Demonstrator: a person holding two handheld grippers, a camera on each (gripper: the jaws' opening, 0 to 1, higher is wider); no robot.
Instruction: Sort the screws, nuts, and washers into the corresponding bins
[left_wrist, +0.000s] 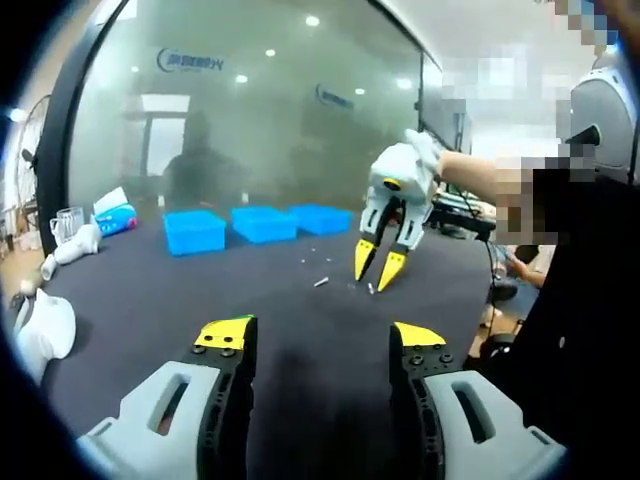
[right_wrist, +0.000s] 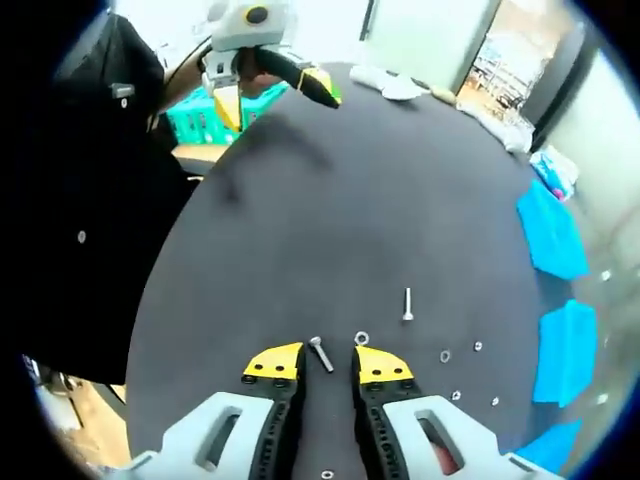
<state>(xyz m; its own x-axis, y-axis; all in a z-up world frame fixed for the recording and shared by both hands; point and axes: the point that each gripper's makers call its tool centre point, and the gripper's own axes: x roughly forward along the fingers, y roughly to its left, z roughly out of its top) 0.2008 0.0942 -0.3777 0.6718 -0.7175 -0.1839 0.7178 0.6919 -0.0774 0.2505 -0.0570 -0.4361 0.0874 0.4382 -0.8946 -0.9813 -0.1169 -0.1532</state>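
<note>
On the black table (right_wrist: 300, 220) a silver screw (right_wrist: 321, 354) lies flat between the tips of my right gripper (right_wrist: 328, 362), which is open and low over it. A washer (right_wrist: 361, 338) lies just beyond the right jaw, and another screw (right_wrist: 407, 303) lies farther out. Several small nuts and washers (right_wrist: 445, 356) are scattered towards the three blue bins (right_wrist: 550, 230). In the left gripper view, a gloved hand points the right gripper (left_wrist: 379, 268) down at the table near a screw (left_wrist: 321, 282), in front of the bins (left_wrist: 263, 222). My left gripper (left_wrist: 320, 340) is open, holding nothing.
A person in black stands at the table's edge (left_wrist: 570, 330). White cloths (left_wrist: 45, 335), a glass jug (left_wrist: 68, 222) and a tissue pack (left_wrist: 115, 215) sit at the table's left. A teal basket (right_wrist: 205, 115) stands off the table, behind the left gripper (right_wrist: 275, 95).
</note>
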